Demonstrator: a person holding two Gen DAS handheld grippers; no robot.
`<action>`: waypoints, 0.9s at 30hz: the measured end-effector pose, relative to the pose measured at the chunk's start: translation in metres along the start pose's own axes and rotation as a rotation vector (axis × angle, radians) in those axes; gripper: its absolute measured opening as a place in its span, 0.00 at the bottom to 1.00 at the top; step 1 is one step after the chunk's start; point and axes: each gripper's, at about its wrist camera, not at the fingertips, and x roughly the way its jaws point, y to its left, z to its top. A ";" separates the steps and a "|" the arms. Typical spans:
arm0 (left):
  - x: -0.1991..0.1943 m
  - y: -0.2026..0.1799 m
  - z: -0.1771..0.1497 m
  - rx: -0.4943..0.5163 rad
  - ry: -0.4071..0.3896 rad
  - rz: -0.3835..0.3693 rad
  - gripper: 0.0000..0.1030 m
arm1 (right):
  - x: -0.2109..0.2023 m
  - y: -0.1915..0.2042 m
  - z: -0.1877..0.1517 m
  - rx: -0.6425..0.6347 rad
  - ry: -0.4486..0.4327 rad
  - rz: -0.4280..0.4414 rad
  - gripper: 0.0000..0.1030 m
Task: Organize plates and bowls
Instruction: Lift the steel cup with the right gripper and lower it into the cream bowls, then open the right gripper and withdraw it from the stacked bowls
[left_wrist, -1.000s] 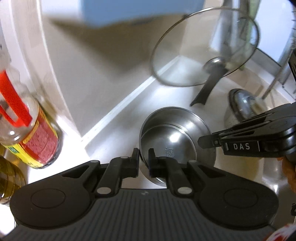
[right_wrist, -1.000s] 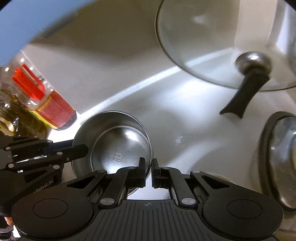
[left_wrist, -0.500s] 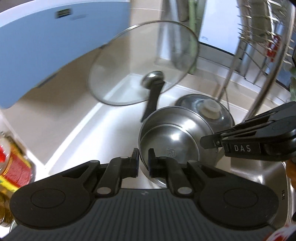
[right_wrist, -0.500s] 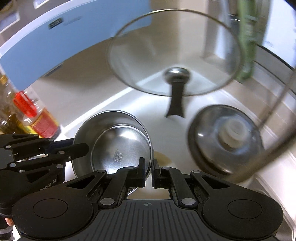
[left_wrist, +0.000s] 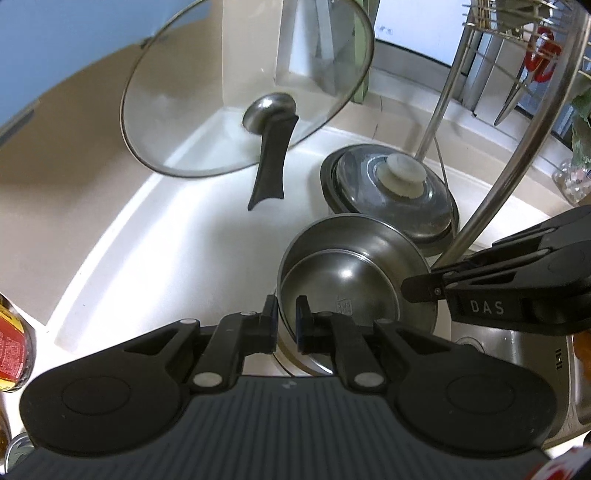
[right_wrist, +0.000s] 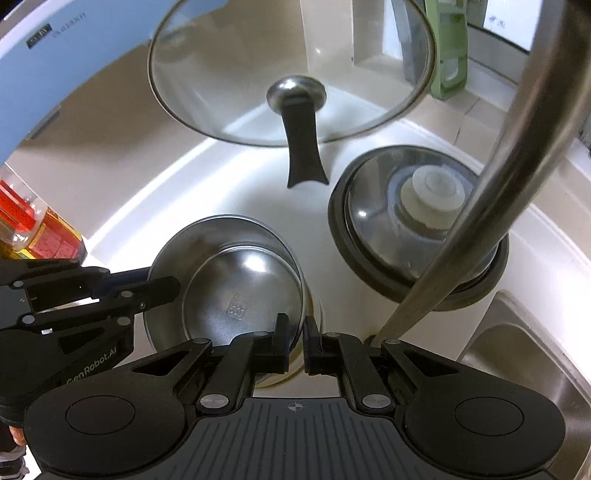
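While both point steeply down, the left tongs (left_wrist: 286, 318) and right tongs (right_wrist: 295, 341) each pinch opposite rims of the steel bowl (left_wrist: 354, 291), glass lid (left_wrist: 247, 85) beyond.

Steel bowl (left_wrist: 354, 291): round, shiny, empty, small stamped mark on inner base. Tilted, raised above white counter. Lower centre-right of left wrist frame; lower centre-left of right wrist frame (right_wrist: 236, 291).

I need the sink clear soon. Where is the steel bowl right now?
The steel bowl is held at its rim between the left gripper and right gripper, over the white counter, beside the faucet.
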 end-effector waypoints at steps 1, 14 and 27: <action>0.001 0.001 0.000 0.002 0.003 -0.001 0.08 | 0.001 0.000 0.000 0.002 0.005 -0.001 0.07; 0.010 0.004 0.003 -0.013 0.020 -0.014 0.19 | 0.005 0.001 0.002 0.016 -0.005 -0.005 0.08; -0.050 -0.017 -0.030 0.022 -0.103 0.066 0.31 | -0.056 -0.002 -0.045 0.032 -0.207 0.103 0.49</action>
